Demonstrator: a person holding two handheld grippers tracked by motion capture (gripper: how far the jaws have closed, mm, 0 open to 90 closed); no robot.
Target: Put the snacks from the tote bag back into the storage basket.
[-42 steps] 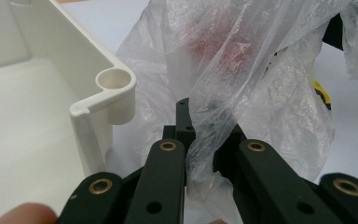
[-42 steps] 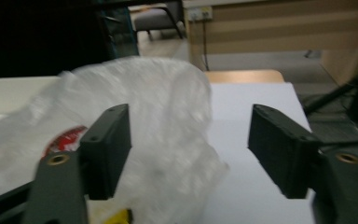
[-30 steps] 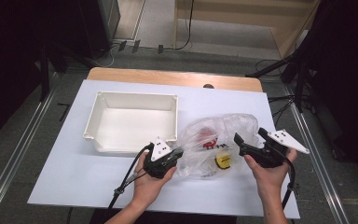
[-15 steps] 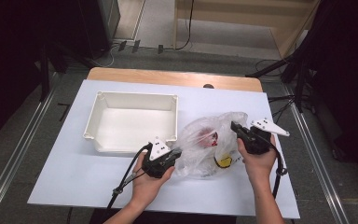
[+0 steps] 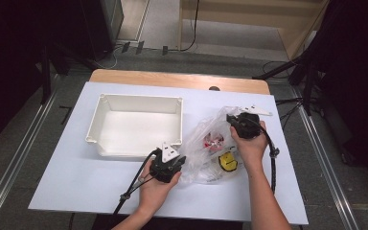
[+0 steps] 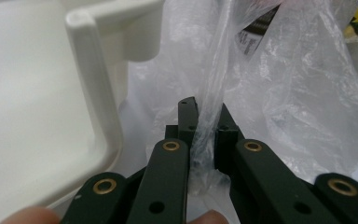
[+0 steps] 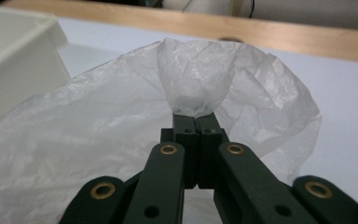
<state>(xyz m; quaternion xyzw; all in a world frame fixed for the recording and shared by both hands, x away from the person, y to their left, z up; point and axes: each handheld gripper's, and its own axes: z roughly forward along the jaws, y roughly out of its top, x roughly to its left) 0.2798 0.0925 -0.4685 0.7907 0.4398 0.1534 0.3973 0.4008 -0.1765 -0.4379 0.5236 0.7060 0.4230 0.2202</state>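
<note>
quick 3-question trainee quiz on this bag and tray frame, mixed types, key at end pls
1. True or false: the left hand-held gripper is shut on the clear plastic bag.
2. What does the right hand-held gripper pinch? A) the white tray's rim B) a fold of the bag C) nothing
3. In the high view, on which side of the white tray does the bag lie?

Key:
1. True; film is clamped between its jaws.
2. B; its jaws have just closed on a bunched fold.
3. To the tray's right, close against its near right corner.
</note>
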